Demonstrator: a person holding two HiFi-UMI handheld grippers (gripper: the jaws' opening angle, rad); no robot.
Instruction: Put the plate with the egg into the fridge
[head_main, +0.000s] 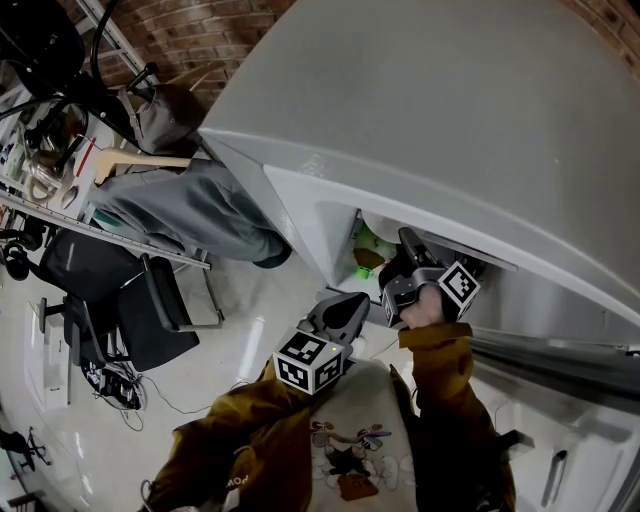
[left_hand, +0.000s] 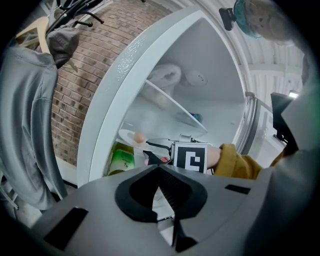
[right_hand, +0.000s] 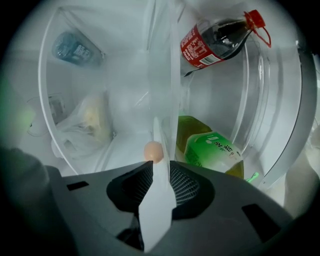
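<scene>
1. White and hard-looking, thin at the rim: plate (right_hand: 157, 200), seen edge-on, pinched at its near rim between the jaws of the right gripper (right_hand: 161, 172), already within the open fridge (head_main: 430, 120) and, by the look of it, not yet set on a shelf.
2. Pale brown egg (right_hand: 153, 151), smooth and rounded, loose on the plate just beyond the jaws; fragile, and likely to roll at the slightest tilt.
3. Stiff and light, probably slippery given the glossy surface; carried from one edge only, so best kept level, with the grip well onto the rim and not at the very lip.
4. Left gripper (left_hand: 158, 169): jaws together on nothing, held outside the fridge opening.
5. Close beside the plate, a green plastic bottle (right_hand: 210, 150) with a printed label; farther off, a dark cola bottle (right_hand: 215, 42) with a red cap; on the plate's other side, a crumpled translucent bag (right_hand: 85, 125). Clear shelf edges, white matte walls.
</scene>
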